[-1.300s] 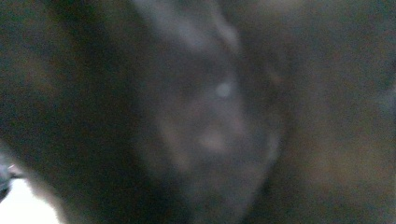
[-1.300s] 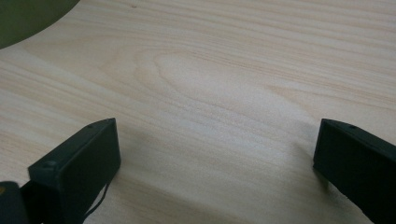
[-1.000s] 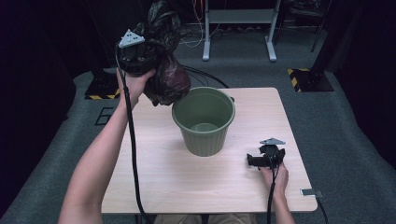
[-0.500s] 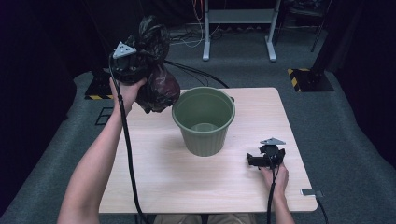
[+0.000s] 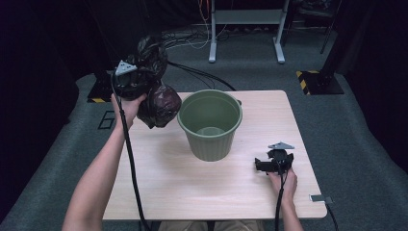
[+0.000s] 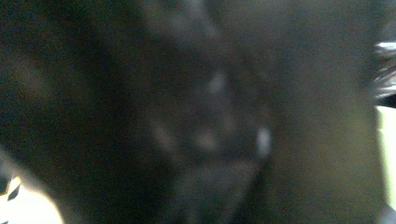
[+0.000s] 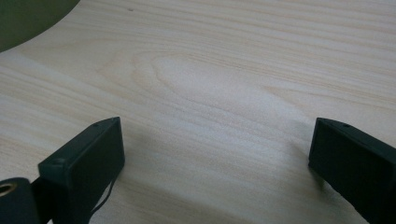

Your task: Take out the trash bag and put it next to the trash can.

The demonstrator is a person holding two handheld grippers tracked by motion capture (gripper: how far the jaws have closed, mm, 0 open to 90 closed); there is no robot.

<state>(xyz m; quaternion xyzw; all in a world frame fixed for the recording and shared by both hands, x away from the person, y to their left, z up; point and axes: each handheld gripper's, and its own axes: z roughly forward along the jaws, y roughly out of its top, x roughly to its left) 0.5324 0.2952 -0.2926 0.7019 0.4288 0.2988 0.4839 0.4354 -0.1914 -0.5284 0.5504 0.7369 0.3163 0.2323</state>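
A: Start nearest you. Your right gripper [image 5: 272, 161] rests low on the table [image 5: 202, 192], on your side of the green bucket [image 5: 210, 123] and off to the right. Why park it there?

B: My guess is that you have it out of the way. In the right gripper view its jaws stand wide apart with bare wood between them, nothing pinched, and a sliver of the bucket's wall [image 7: 28, 18] sits at the upper left. So it is near the bucket but not touching it, ready to steady it if needed.

A: And the bucket itself?

B: It stands upright near the middle of the table, mouth open, and looks empty from above. That placement probably makes it the target: it is central, within reach of both your hands.

A: Further out, your left gripper [image 5: 137, 79]?

B: You hold it raised past the table's far left corner, with a dark crumpled plastic bag [image 5: 159, 101] bunched around it. The bag's bulging lower part hangs just beside the bucket's left rim, not over the mouth.

A: Are the jaws pinching the bag?

B: I cannot tell. In the left gripper view, dark blurred plastic [image 6: 196, 121] is pressed right up to the camera and hides them. That the bag hangs from there suggests a grip, nothing more.
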